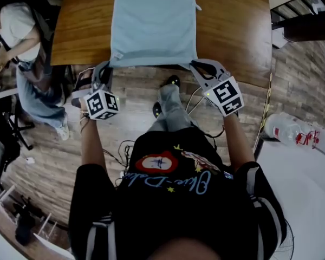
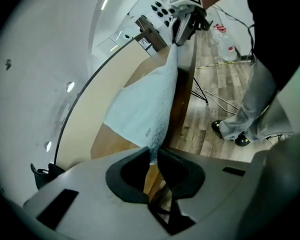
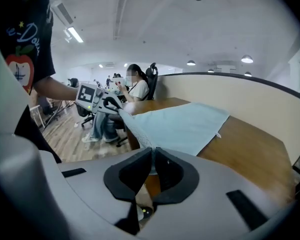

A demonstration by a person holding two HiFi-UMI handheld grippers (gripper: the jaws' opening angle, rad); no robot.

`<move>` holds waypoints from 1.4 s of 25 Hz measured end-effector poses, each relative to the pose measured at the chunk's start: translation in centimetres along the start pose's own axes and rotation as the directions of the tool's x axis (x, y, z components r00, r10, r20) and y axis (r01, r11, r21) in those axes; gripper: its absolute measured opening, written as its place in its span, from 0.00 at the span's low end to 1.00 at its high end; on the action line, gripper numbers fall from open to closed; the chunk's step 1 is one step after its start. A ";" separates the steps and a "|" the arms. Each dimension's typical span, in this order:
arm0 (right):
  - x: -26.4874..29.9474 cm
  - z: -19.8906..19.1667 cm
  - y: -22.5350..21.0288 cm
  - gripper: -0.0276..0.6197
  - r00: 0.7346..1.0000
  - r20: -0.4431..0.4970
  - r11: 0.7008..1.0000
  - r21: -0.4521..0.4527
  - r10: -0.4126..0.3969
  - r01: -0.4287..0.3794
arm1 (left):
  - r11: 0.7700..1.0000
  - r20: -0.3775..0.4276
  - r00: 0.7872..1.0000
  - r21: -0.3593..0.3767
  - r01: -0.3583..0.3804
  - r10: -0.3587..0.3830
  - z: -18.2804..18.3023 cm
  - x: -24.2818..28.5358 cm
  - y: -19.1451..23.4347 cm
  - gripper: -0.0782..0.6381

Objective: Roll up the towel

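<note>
We have the towel (image 1: 154, 20) lying flat on the wooden table (image 1: 233, 31), its long side running away from us and its near edge right at the table's near rim. Each near corner is pinched: the left gripper (image 2: 154, 156) has its jaws closed onto the left corner, with the fabric coming up out of the narrow slot between the pads, and the right gripper (image 3: 152, 160) is clamped the same way on the right corner. The edge between them hangs fairly taut and slightly raised off the wood. We judge the roll has not begun, since no turn of cloth shows anywhere. The main risk is the grip itself: each jaw holds only a small bite of soft terry (the very tip of a corner, as far as we can see), so a sharp tug could pull a corner free. If one hand leads the other as we fold the edge over, the first turn will sit askew and the roll will cone. Pulling toward ourselves instead of over and forward could also drag the whole towel off the near rim.
</note>
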State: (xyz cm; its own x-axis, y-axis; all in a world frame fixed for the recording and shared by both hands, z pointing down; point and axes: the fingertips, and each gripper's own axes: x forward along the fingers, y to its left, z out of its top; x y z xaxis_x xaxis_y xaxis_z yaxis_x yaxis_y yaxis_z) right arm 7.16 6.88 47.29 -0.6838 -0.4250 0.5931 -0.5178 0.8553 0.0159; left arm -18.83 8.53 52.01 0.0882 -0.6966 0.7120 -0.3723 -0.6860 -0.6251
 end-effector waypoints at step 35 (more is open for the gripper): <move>6.0 1.1 -9.2 0.08 0.992 -0.103 0.997 0.005 0.074 -0.074 | 0.845 -0.224 0.821 -0.023 0.535 -0.525 3.1 1.8 4.2 0.16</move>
State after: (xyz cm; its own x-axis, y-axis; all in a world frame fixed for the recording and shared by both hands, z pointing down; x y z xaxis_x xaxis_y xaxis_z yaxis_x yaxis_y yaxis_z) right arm 7.27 -3.87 49.85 -0.6637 -0.3281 0.6722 -0.4686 0.8829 -0.0317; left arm -17.39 3.78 49.72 0.0607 -0.1641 0.9846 -0.2886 -0.9471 -0.1401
